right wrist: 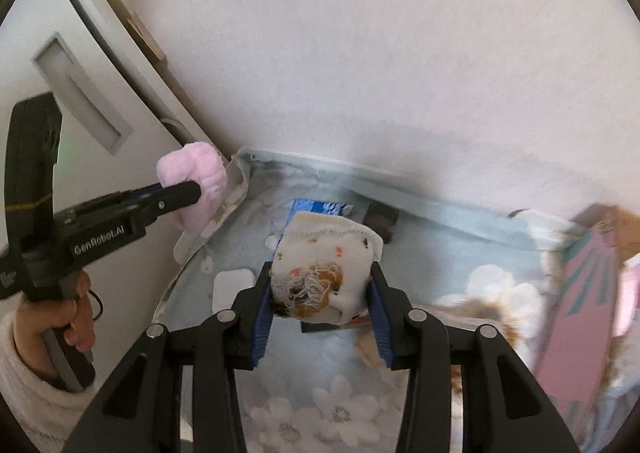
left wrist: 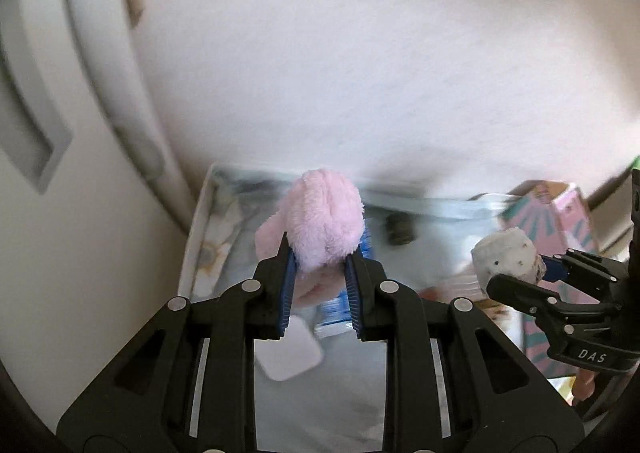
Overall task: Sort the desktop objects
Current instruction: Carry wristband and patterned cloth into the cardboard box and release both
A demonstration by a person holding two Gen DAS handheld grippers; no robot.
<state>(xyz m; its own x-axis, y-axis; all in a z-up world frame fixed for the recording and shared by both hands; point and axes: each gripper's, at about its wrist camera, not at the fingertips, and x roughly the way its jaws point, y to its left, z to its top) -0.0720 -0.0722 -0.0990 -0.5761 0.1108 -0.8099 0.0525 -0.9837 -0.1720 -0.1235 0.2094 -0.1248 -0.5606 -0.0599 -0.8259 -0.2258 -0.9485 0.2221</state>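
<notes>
My left gripper (left wrist: 320,257) is shut on a fluffy pink plush item (left wrist: 320,217) and holds it above the table's left end; it also shows in the right wrist view (right wrist: 196,181). My right gripper (right wrist: 320,273) is shut on a white patterned sock (right wrist: 324,269) with orange marks and loose threads, held above the floral tablecloth (right wrist: 460,253). In the left wrist view the sock (left wrist: 506,253) and the right gripper (left wrist: 516,273) are at the right.
A blue packet (right wrist: 316,209), a small dark object (right wrist: 382,221) and a white square pad (right wrist: 230,285) lie on the cloth. A pink box (right wrist: 576,313) stands at the right. A white wall is behind, a white cabinet door (right wrist: 80,109) at the left.
</notes>
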